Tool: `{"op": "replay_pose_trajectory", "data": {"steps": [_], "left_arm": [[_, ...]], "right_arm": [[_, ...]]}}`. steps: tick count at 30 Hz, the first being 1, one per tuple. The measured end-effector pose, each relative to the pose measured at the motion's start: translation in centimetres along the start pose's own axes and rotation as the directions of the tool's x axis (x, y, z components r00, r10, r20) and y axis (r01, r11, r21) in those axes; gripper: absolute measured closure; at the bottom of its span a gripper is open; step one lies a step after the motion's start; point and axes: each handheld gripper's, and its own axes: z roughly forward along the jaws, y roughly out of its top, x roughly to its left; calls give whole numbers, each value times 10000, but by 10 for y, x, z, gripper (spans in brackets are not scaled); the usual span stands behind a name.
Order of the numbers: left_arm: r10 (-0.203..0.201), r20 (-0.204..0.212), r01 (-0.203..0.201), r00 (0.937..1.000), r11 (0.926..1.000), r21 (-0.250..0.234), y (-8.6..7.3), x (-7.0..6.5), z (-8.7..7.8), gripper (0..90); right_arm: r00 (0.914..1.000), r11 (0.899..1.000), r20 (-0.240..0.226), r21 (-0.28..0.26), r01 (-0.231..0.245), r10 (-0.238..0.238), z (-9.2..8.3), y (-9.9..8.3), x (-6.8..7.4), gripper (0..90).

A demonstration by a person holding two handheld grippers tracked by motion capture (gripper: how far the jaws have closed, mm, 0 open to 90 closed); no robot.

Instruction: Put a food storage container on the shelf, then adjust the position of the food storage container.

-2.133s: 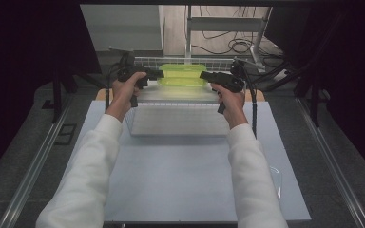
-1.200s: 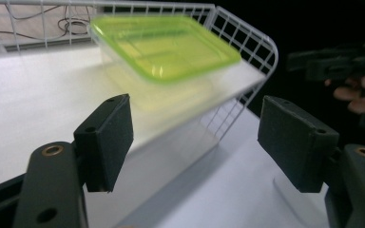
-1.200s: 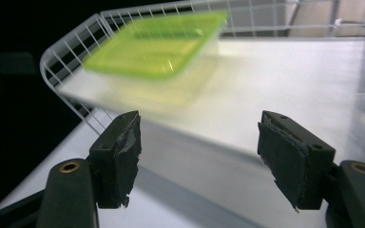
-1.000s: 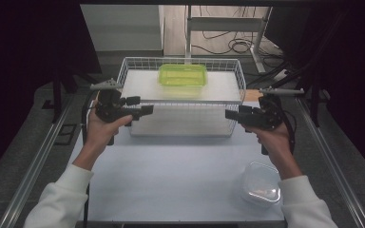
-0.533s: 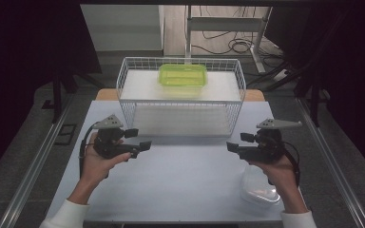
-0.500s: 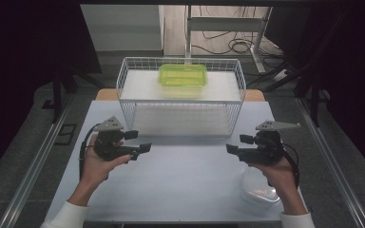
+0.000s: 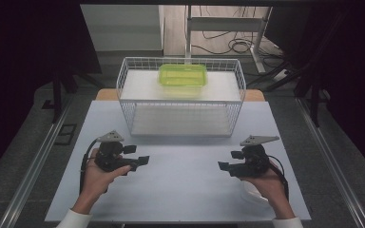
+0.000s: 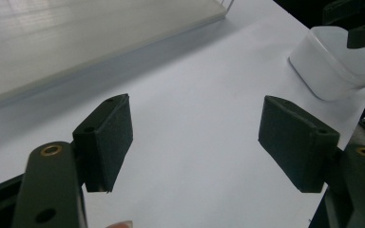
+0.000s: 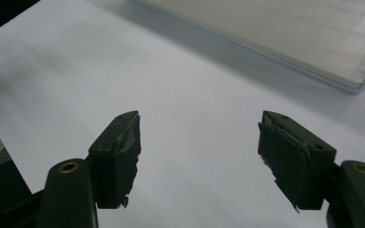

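Near the counter's [image 7: 180,190] front edge, the left gripper [image 7: 140,161] and right gripper [image 7: 223,166] hover spread and empty. A clear lid [image 8: 332,66], likely light, slippery and best pinched at its rim, lies under the right hand [image 7: 266,183]. Farther off, a green container [image 7: 183,75] sits in the wire basket [image 7: 123,90].

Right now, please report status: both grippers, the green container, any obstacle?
Left gripper open, empty; right gripper open, empty. Green container sits inside wire basket. Clear tub under right hand; nothing between grippers.
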Motion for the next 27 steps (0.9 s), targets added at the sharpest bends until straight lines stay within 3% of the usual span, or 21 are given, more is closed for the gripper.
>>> {"op": "replay_pose_trajectory", "data": {"steps": [4, 16, 21, 25, 27], "left_arm": [[-154, -13, 154, 9999, 9997, 210, -4, 3, 5, 262], [-356, -134, 358, 9993, 9992, 187, -7, 8, 2, 262], [-318, -128, 322, 9994, 9988, 366, -9, 9, 5, 262], [-285, -145, 292, 9995, 9986, 441, -10, 9, 6, 261], [-326, -140, 332, 9994, 9984, 466, -11, 9, 7, 260]], "right_arm": [[10000, 9999, -20, -102, -17, 16, 1, 1, -1, 308], [9998, 9999, 144, -128, -107, 108, -5, -8, -1, 329], [9972, 9985, 542, -226, -502, 514, -23, -20, -4, 357], [9907, 9977, 1180, -122, -666, 676, -41, -34, -10, 403], [9887, 9964, 1234, -28, -851, 848, -50, -40, -13, 431]]}}
